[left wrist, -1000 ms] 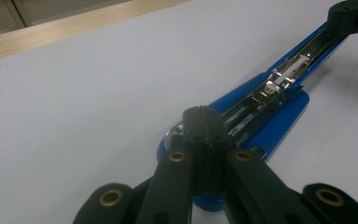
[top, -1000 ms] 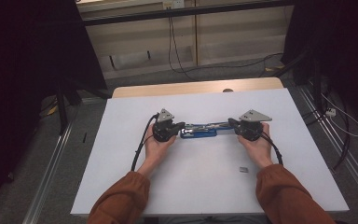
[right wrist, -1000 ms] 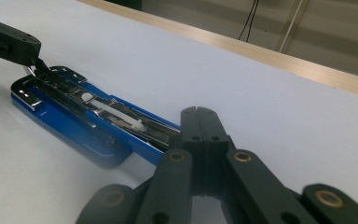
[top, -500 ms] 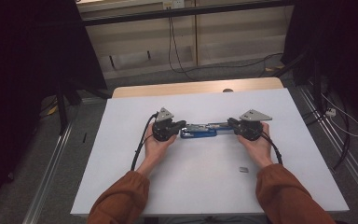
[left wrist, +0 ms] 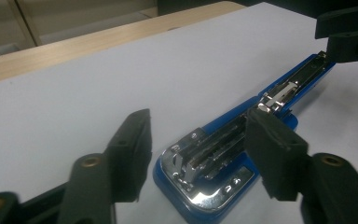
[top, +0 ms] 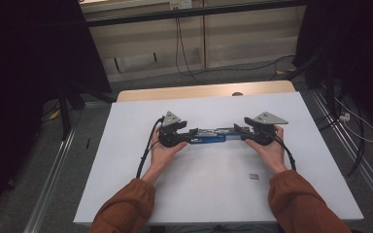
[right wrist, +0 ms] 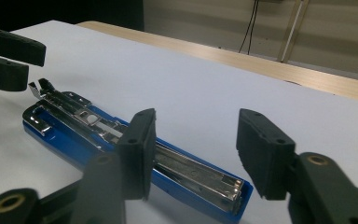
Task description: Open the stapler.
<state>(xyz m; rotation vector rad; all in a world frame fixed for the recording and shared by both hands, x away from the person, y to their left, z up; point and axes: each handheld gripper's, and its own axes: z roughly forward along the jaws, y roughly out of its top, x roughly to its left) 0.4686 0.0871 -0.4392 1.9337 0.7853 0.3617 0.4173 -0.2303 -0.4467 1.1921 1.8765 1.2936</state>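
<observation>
Now that both pairs of fingers have just been opening, the left gripper (top: 187, 135) and right gripper (top: 240, 132) stand wide; the stapler (top: 209, 136) lies released between them, flat on the worktop (top: 213, 189).

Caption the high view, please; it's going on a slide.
Both grippers, left and right, open at the ends of a blue stapler.

**Around the white table**

A small grey piece (top: 254, 176) lay on the white tabletop (top: 213, 194) near its front edge. A wooden strip (top: 199, 91) ran along the far side. Black cables (top: 184, 48) hung down the wall behind.
</observation>
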